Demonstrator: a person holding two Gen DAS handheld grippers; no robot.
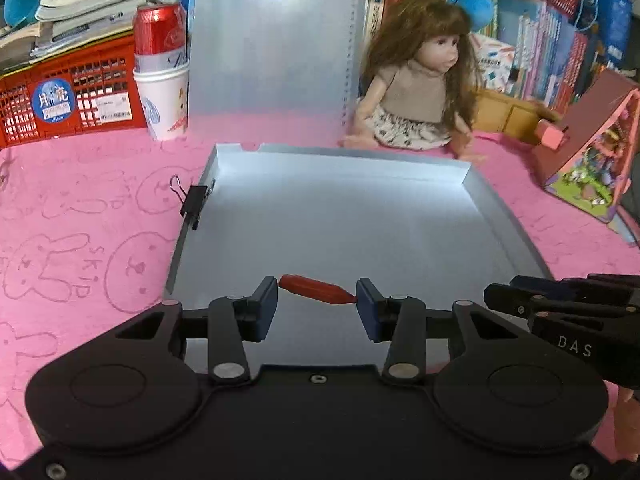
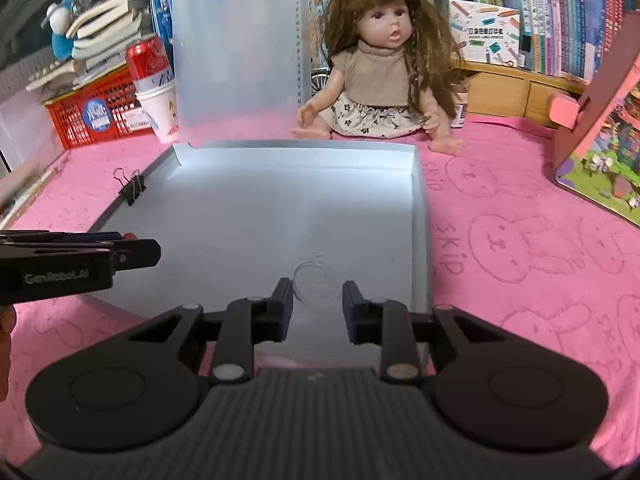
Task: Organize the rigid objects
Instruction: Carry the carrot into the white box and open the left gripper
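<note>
My left gripper is shut on a small red handle-shaped object, which lies crosswise between the blue pads, over the near end of a shallow grey tray. My right gripper is shut on a clear round plastic piece with a small loop on top, over the same tray's near right part. Each gripper shows in the other's view: the right gripper at the right edge, the left gripper at the left edge. A black binder clip sits on the tray's left rim.
The tray's translucent lid stands upright behind it. A doll sits at the back right, beside a pink toy house. A red can in a white cup and a red basket stand at the back left on the pink cloth.
</note>
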